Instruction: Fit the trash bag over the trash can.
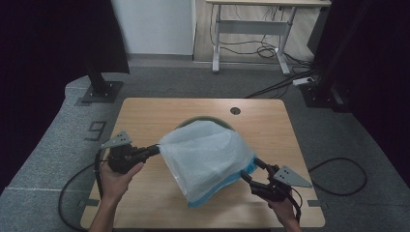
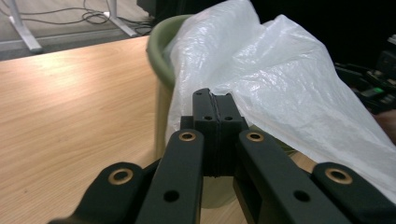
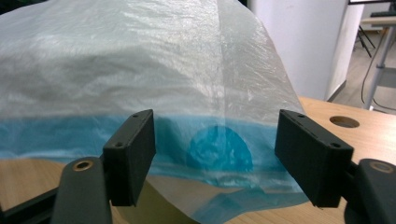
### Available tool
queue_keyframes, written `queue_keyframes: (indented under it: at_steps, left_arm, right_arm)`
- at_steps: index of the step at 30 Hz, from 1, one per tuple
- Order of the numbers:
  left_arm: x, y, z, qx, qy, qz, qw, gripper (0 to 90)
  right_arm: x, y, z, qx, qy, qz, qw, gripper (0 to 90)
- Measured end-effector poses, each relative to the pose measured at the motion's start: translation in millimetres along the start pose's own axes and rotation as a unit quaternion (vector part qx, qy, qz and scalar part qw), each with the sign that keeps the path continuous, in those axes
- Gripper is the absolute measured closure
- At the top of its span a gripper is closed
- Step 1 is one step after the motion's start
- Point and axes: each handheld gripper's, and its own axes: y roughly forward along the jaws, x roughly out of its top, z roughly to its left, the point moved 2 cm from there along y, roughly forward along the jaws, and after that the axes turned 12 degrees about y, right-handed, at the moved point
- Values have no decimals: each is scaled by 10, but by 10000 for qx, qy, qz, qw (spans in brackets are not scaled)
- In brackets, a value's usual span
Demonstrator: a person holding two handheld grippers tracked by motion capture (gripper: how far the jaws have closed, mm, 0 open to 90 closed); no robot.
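A translucent white plastic bag (image 1: 208, 154) with a blue hem is draped over a green bin (image 1: 203, 118) at the middle of the wooden table (image 1: 145, 116). My left gripper (image 1: 157, 149) is at the bag's left edge. In the left gripper view its jaws (image 2: 213, 100) are pressed together on the bag (image 2: 280, 70), beside the bin (image 2: 156, 51). My right gripper (image 1: 250, 169) stands open at the bag's lower right corner. In the right gripper view the bag's blue hem (image 3: 219, 149) hangs across the gap between the jaws (image 3: 215, 154), and neither pad presses on it.
A round cable hole (image 1: 235, 110) sits near the table's far edge. Behind the table are a white desk frame (image 1: 251, 29) with cables on the floor and a black stand (image 1: 101, 87) at the far left. A black cable (image 1: 338, 176) loops on the carpet to the right.
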Motion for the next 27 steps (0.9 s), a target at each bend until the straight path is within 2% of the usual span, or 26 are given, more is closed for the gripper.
queue_keyframes:
  at_steps: [3, 9, 15, 19, 23, 25, 27]
  left_arm:
    - [-27, -4, 45, 21, -74, 0, 10000, 897]
    - [-52, -1, 108, 45, -179, 13, 9998, 897]
    - [-56, -7, 140, 47, -241, -6, 9997, 896]
    - [-63, -18, 136, 41, -237, -17, 9997, 896]
    - [-68, -36, 124, -6, -225, -74, 9997, 896]
    - [-67, -38, 109, -109, -175, -90, 9997, 887]
    - [-57, -35, 77, -259, -72, -94, 9996, 833]
  right_arm:
    - [-39, -33, 12, -30, -75, 6, 10000, 263]
    - [-122, -78, -45, -567, -427, 75, 9974, 287]
    - [-124, -1, -70, -874, -656, 51, 9940, 321]
    - [-76, 44, -71, -1053, -620, -128, 9924, 477]
    - [-11, 55, -79, -1000, -530, -209, 9934, 685]
    - [26, 44, -70, -997, -509, -253, 9934, 757]
    - [59, 28, -59, -1045, -501, -285, 9928, 803]
